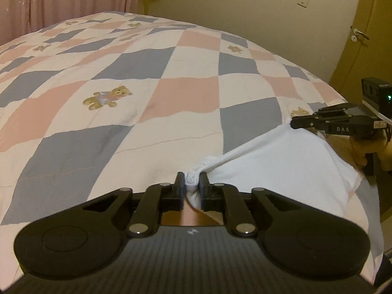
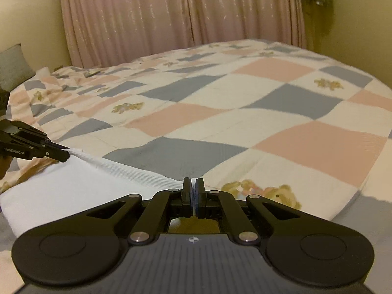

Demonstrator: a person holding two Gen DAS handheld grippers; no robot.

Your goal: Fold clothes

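stretching between the two tools, a white garment point(image 1: 281, 161) is held over the near edge of a bed point(image 1: 122, 122) that is covered with a checked quilt with small bears. the left hand-held gripper point(image 1: 191, 183) is pressed together on a bunched corner of the white garment, and the cloth is seen squeezed between its two fingers. from this corner a tight ribbed edge is drawn up and to the right, to the right hand-held gripper point(image 1: 292, 122), whose tips are closed on the other corner. in the right wrist view the right hand-held gripper point(image 2: 193, 188) is pinching a thin fold of the white garment point(image 2: 73, 188), and the ribbed edge runs away to the left, where the left hand-held gripper point(image 2: 67, 153) is gripping it. the rest of the cloth hangs down below this edge, toward the person. pink curtains point(image 2: 171, 12) are seen behind the bed.
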